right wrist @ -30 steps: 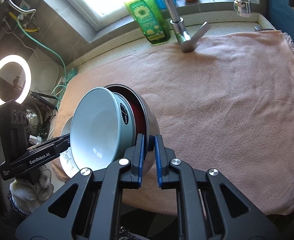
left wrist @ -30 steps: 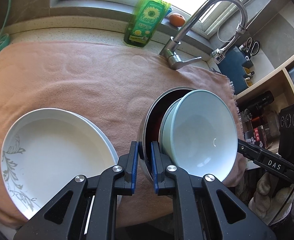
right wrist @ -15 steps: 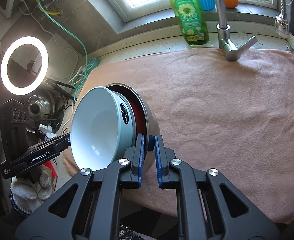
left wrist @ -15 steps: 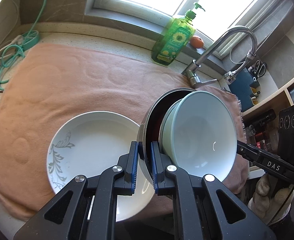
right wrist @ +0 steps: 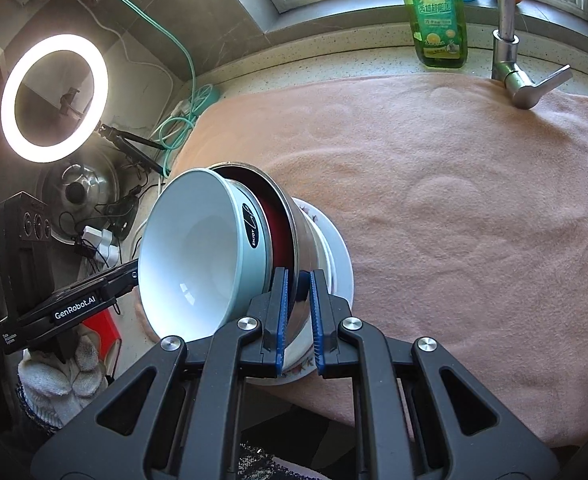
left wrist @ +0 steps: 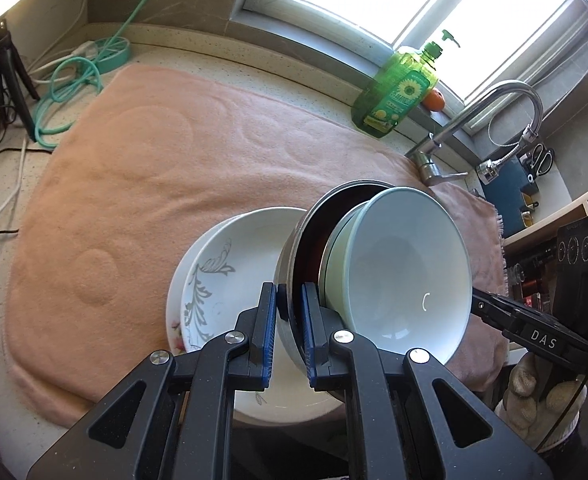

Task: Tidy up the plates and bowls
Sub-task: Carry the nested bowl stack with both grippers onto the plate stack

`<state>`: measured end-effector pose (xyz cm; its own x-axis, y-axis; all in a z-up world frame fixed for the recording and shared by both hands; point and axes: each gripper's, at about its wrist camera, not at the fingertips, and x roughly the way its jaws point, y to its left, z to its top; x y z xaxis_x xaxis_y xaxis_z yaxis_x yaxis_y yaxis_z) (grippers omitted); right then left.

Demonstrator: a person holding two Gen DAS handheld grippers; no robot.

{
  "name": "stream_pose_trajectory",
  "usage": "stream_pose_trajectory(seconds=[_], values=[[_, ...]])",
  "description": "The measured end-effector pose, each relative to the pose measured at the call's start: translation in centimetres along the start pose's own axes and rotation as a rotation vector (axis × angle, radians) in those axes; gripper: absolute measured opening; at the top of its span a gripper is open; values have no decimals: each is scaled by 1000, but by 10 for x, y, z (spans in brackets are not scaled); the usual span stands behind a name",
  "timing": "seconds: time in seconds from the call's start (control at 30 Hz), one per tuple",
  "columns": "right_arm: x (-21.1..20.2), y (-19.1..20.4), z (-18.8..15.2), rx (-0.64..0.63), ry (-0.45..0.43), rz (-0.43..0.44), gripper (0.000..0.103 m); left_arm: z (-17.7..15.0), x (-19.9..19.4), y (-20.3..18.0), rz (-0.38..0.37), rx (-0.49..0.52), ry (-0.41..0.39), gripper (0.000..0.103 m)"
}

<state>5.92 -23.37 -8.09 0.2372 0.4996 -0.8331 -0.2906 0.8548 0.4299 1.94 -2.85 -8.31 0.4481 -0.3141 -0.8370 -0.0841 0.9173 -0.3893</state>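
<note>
Towel-covered surface (left wrist: 141, 184) below. Both hand-held grippers (left wrist: 289, 316) (right wrist: 297, 312) are clamped on my steel bowl's (left wrist: 294, 264) rim. Slippery, fragile stack; I'd grip rims firmly.

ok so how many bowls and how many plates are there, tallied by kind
bowls: 2, a pale blue bowl nested in a steel bowl, whose rim the left tongs and right tongs both clamp
plates: 2, a leaf-patterned plate stacked on another white plate, on the pink towel
total: 4
</note>
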Motion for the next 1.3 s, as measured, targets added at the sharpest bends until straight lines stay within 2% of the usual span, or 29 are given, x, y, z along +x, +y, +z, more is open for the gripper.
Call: stream_pose_trajectory(seconds=[0.4,0.97,1.3], values=[[23,10,-6,15,43,2,11,-1,-3,23,11,-26,16,10],[29,15,-10,40,54,-33,11,-2,2,34,-14,-7,53,10],[20,23,-12,41,3,-108,13,-1,1,38,-52,39,75,14]])
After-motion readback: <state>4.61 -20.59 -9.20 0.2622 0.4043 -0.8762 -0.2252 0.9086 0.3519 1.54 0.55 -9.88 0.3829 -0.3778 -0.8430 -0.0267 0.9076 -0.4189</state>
